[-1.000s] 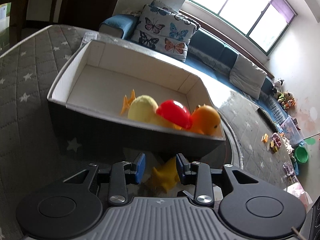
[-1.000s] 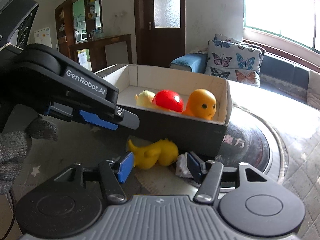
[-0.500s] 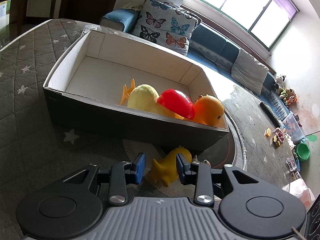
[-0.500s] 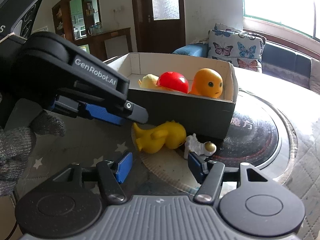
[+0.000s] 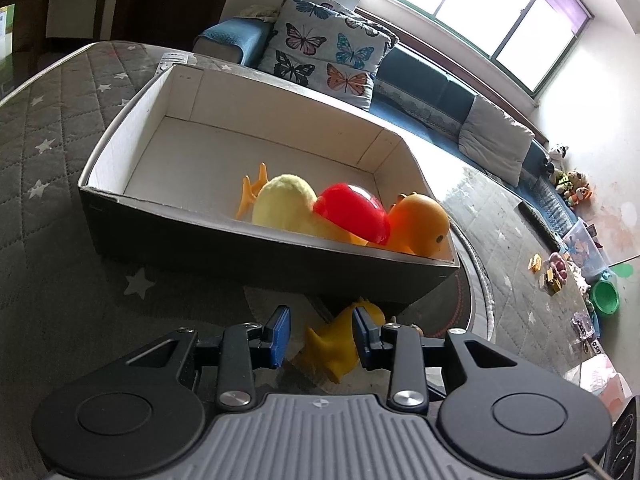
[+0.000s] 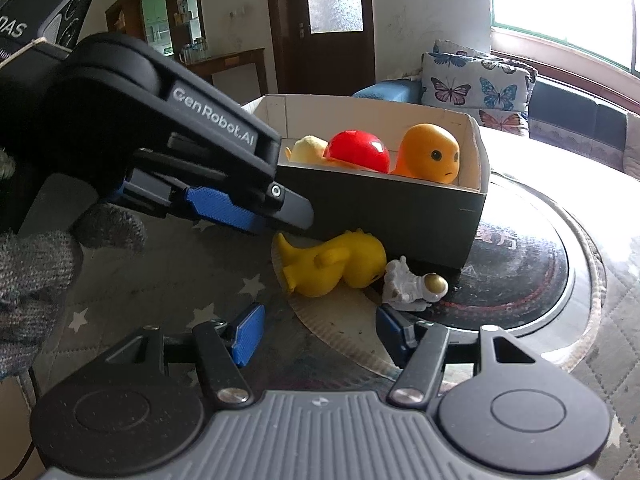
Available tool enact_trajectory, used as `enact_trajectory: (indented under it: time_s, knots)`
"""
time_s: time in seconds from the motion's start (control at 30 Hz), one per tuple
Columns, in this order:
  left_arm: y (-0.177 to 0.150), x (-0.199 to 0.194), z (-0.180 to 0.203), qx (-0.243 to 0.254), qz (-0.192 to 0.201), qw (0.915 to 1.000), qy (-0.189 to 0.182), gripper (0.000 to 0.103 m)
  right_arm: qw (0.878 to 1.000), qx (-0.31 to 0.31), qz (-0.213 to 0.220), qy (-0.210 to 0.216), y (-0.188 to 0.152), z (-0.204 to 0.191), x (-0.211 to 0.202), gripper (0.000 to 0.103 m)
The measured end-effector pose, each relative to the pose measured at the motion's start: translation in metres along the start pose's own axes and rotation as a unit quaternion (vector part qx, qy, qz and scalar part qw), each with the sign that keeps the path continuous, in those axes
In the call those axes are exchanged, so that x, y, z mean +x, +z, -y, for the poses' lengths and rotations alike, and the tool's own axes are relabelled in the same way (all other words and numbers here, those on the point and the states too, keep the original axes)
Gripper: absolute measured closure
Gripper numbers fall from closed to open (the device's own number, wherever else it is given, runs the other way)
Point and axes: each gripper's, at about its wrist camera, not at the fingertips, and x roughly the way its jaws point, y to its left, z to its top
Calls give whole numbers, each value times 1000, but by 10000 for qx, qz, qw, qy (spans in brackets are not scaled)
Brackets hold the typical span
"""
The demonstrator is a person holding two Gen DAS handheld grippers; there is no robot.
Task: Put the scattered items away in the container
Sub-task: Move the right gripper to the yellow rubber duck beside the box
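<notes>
A dark cardboard box (image 5: pixel 248 256) (image 6: pixel 404 212) holds a pale yellow plush (image 5: pixel 282 200), a red ball (image 5: pixel 352 212) and an orange figure (image 5: pixel 420 220). A yellow rubber duck (image 6: pixel 336 266) (image 5: pixel 336 344) lies on its side on the table in front of the box. A small white astronaut figure (image 6: pixel 412 284) lies beside it. My left gripper (image 5: pixel 320 334) is open above the duck, which shows between its blue pads; it also shows in the right wrist view (image 6: pixel 240 208). My right gripper (image 6: pixel 316 334) is open and empty, just short of the duck and astronaut.
The table has a grey star-patterned cover (image 5: pixel 48 168) and a round dark mat (image 6: pixel 520 264) under the box's right end. A sofa with butterfly cushions (image 5: pixel 328 52) stands behind. Toys and a green bowl (image 5: pixel 606 296) lie on the floor at right.
My left gripper has come closer over the duck. My right gripper has backed off a little, bringing the astronaut figure into full view. Both stay open.
</notes>
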Motion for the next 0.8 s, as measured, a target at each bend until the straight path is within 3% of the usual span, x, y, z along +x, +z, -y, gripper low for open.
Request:
enact_trajectory:
  time_s: [0.63, 0.8]
  knots:
    - [2, 21, -3, -36, -341, 9994, -99, 67, 9998, -17, -55, 173, 8, -7, 14, 48]
    - [0, 23, -3, -138, -534, 9981, -283, 67, 9997, -21, -58, 218, 9, -9, 17, 48]
